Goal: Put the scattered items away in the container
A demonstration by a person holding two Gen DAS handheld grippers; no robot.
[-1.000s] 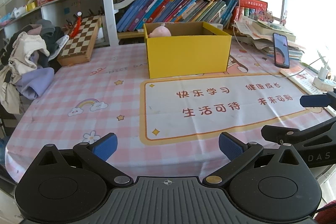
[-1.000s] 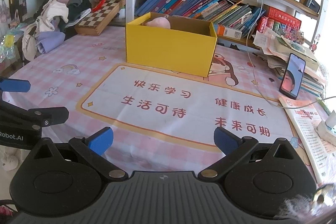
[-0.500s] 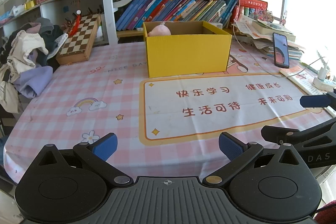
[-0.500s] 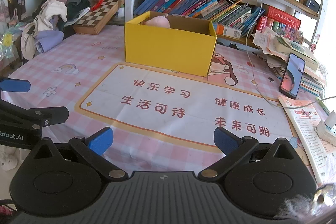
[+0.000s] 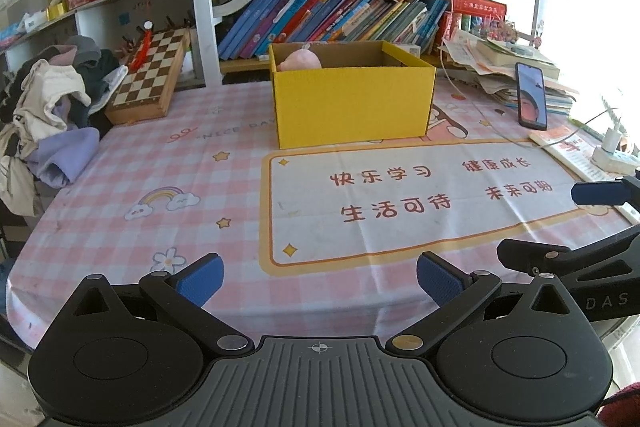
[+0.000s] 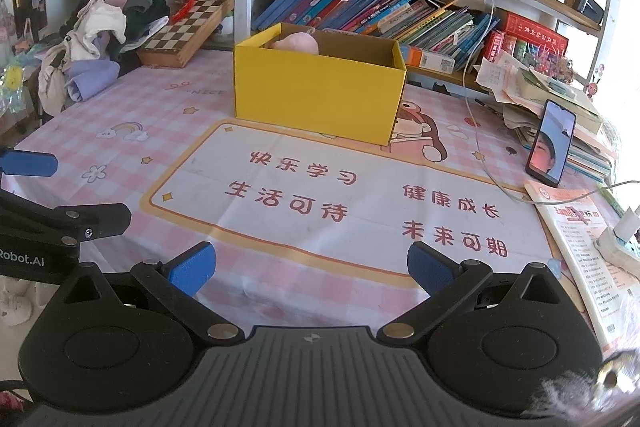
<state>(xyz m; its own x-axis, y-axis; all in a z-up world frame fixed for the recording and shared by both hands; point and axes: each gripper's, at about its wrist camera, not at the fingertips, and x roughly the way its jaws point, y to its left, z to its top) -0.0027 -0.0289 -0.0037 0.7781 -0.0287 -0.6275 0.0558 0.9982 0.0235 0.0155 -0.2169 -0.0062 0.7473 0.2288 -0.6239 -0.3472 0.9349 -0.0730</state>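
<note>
Pink checked tablecloth (image 5: 132, 163), bookshelf behind. Yellow cardboard box (image 5: 354, 105): one, at 12 o'clock, well apart from both tools. Pink plush toy (image 5: 300, 61): one, inside the box's left end. Left gripper (image 5: 320, 281) and right gripper (image 6: 310, 269): jaws apart, empty. Smartphone (image 6: 550, 145): one, propped at 2 o'clock. Risk: snagging its charging cable (image 6: 474, 115) would likely topple it.

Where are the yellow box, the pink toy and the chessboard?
yellow box (image 5: 352, 107): left wrist view, on its front wall.
pink toy (image 5: 301, 60): left wrist view, the rounded top showing above the rim.
chessboard (image 6: 188, 25): right wrist view, on its checkered face.
</note>
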